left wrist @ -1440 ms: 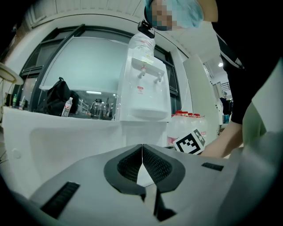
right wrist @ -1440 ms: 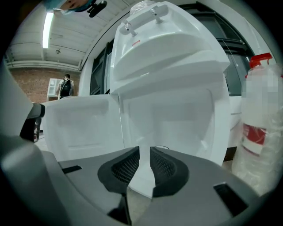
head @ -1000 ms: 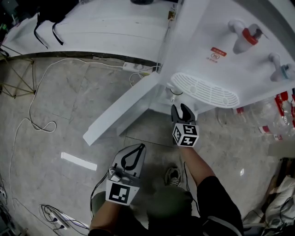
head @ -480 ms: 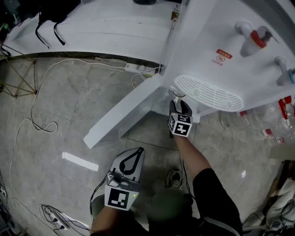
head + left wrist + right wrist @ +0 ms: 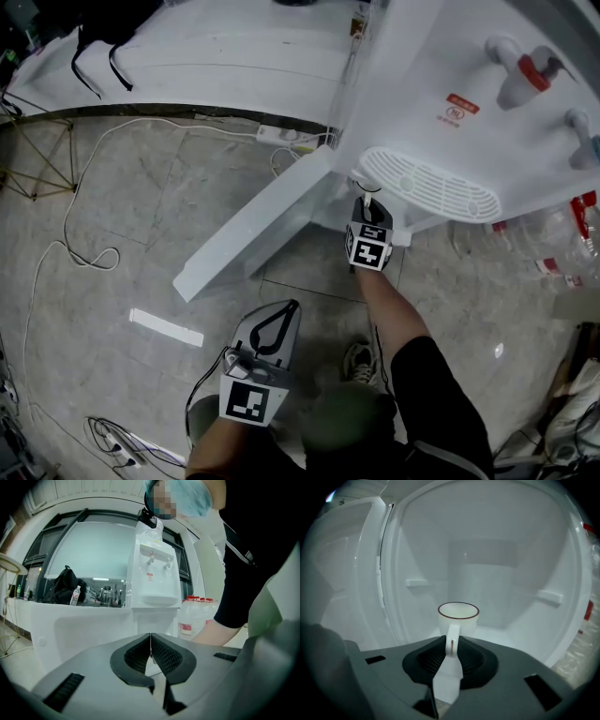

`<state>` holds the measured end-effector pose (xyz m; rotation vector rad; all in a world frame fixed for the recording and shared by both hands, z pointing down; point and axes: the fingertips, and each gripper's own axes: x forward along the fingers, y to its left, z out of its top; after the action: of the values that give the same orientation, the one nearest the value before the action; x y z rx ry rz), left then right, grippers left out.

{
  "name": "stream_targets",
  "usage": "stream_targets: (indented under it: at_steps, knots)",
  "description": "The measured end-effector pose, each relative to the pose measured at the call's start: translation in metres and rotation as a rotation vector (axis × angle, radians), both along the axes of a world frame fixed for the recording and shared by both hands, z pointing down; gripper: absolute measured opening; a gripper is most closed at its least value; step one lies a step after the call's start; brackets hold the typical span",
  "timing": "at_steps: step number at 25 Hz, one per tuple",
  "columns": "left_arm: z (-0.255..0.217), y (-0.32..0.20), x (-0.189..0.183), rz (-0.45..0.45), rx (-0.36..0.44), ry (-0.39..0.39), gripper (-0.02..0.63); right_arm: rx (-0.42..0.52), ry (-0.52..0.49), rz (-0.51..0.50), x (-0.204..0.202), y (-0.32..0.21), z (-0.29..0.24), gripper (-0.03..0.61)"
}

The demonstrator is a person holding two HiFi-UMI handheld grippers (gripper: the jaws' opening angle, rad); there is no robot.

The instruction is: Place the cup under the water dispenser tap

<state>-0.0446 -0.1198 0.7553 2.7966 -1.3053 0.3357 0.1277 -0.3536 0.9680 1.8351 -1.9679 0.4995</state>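
Gripping: the right gripper (image 5: 451,645) has its two dark fingers narrowed onto the handle (image 5: 452,641) of a white cup (image 5: 458,616); the jaws have just been closing, and the handle sits pinched between the pads.
Cup: upright, dark line round its rim, at the centre of the right gripper view, standing on the pale floor of the cabinet (image 5: 487,564) under the water dispenser; it is not under a tap, and the head view does not show it.
Cabinet door: swung open, at the left of the right gripper view (image 5: 351,564) and slanting to the lower left in the head view (image 5: 253,225).
Right gripper, head view: its tips (image 5: 367,211) are tucked under the edge of the drip tray (image 5: 431,185), with the marker cube just below them.
Change, right: a second ago this gripper lay lower in the frame, clear of the tray; it has moved up the frame and into the cabinet mouth.
Left gripper: fingers pressed together with nothing between them (image 5: 150,644); it hangs at the lower centre of the head view (image 5: 292,305), well apart from the cabinet.
Change, left: it keeps nearly the same spot as before.
Water dispenser: white, upper right of the head view (image 5: 450,56), its red tap (image 5: 525,75) and blue tap (image 5: 586,141) well above the drip tray.
Floor: grey tiles (image 5: 141,187) with a pale cable (image 5: 56,253) looping at the left.
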Motion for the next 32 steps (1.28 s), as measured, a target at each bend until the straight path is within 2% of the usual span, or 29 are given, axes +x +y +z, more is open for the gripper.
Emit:
stream_targets:
  at_steps: [7, 12, 18, 26, 28, 31, 32]
  knots:
    - [0.005, -0.003, 0.0, 0.01, -0.012, 0.007, 0.019, 0.013, -0.038, 0.0, 0.007, -0.002, 0.001, 0.087]
    - [0.006, -0.001, 0.001, 0.031, -0.005, 0.002, 0.019, 0.05, -0.118, -0.01, 0.011, 0.004, -0.006, 0.083]
    - [0.006, 0.001, 0.0, 0.051, 0.005, 0.008, 0.019, 0.045, -0.225, -0.013, 0.008, 0.025, -0.016, 0.083]
    - [0.007, 0.006, -0.001, 0.095, 0.037, 0.006, 0.02, 0.081, -0.357, -0.081, -0.004, 0.068, -0.056, 0.081]
    - [0.005, 0.005, -0.003, 0.085, 0.041, 0.032, 0.018, 0.092, -0.375, -0.115, -0.006, 0.083, -0.073, 0.081]
    - [0.002, 0.002, -0.009, -0.008, -0.032, 0.169, 0.018, 0.09, -0.401, -0.188, -0.013, 0.108, -0.098, 0.08]
    - [0.001, 0.001, -0.01, -0.02, -0.042, 0.187, 0.018, 0.089, -0.415, -0.21, -0.015, 0.117, -0.107, 0.08]
